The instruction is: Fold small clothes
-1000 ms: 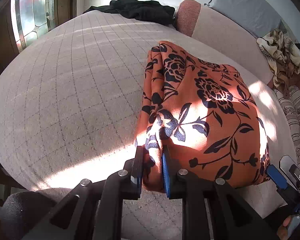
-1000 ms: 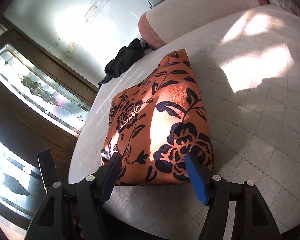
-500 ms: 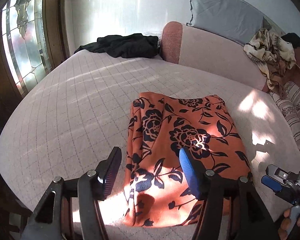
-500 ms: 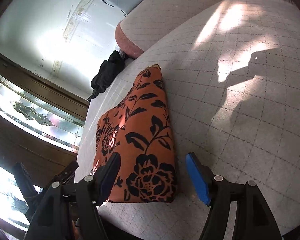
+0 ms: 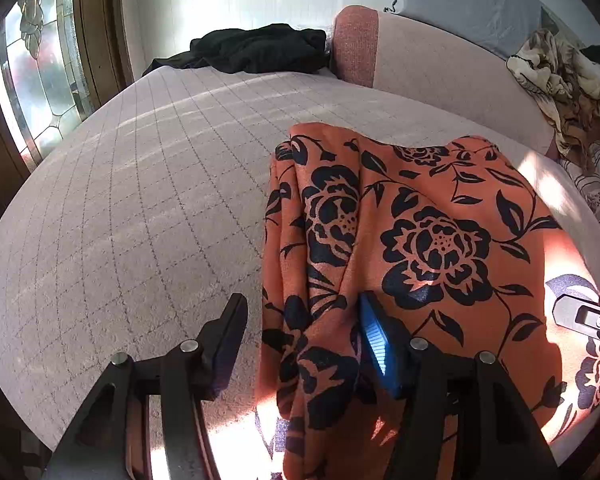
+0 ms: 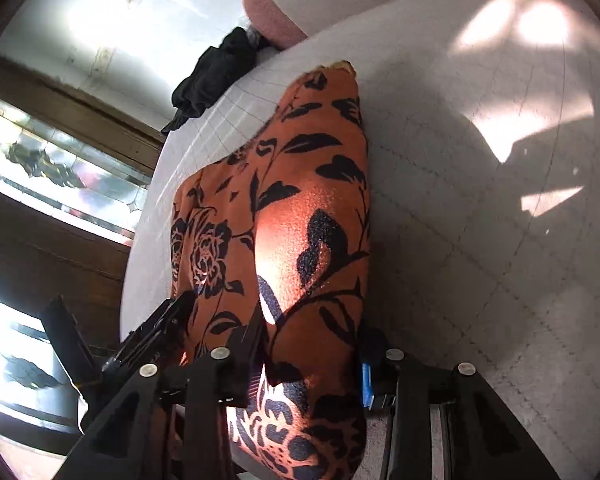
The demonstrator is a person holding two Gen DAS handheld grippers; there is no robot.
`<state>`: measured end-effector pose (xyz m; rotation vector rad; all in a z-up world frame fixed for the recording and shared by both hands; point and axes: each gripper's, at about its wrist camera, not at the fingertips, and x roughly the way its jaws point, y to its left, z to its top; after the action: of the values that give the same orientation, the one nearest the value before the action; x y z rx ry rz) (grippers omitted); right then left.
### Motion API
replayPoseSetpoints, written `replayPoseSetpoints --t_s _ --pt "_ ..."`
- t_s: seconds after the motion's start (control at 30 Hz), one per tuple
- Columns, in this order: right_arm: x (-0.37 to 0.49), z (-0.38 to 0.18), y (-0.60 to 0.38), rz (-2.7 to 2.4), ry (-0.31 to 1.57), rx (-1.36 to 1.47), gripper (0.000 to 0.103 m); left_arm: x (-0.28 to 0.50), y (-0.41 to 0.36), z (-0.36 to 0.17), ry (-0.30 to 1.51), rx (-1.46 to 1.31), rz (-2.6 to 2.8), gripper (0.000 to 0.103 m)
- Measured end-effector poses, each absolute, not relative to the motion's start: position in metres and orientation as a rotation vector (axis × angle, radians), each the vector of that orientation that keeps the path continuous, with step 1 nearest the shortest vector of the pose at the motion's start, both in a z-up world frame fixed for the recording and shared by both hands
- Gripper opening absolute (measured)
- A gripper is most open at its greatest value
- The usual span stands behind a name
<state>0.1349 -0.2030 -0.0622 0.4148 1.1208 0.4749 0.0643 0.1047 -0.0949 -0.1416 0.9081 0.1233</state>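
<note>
We see a wide quilted cushion surface [image 5: 132,208] crossed by a fine grid of stitching, with bars of sun on it. No container shows in either view. On that surface lies the orange floral garment [image 5: 420,240], folded into a thick oblong, its long axis running from the near edge by us away toward the padded backrest [image 5: 440,64]. In the right wrist view its far end narrows to a corner [image 6: 340,68] that points at the backrest. A black garment [image 5: 260,50] is heaped at the far edge, well apart from the orange one, and a crumpled beige cloth [image 5: 560,80] hangs over the backrest.

Our left gripper [image 5: 300,332] stands about half open over the garment's near left edge; a ridge of cloth rises between the jaws, but the pads do not press it. Our right gripper [image 6: 312,344] is closing, with the near right edge of the folded cloth between its jaws and filling the gap.
</note>
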Motion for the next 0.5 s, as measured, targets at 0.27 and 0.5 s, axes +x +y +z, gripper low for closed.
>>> replayPoseSetpoints --t_s 0.27,0.5 --pt "0.148 -0.081 -0.233 0.453 1.140 0.618 0.071 0.064 0.113 -0.098 0.905 -0.196 0.102 0.065" --pt "0.213 -0.115 -0.245 0.521 1.214 0.906 0.062 0.062 0.118 -0.098 0.904 -0.206 0.099 0.066"
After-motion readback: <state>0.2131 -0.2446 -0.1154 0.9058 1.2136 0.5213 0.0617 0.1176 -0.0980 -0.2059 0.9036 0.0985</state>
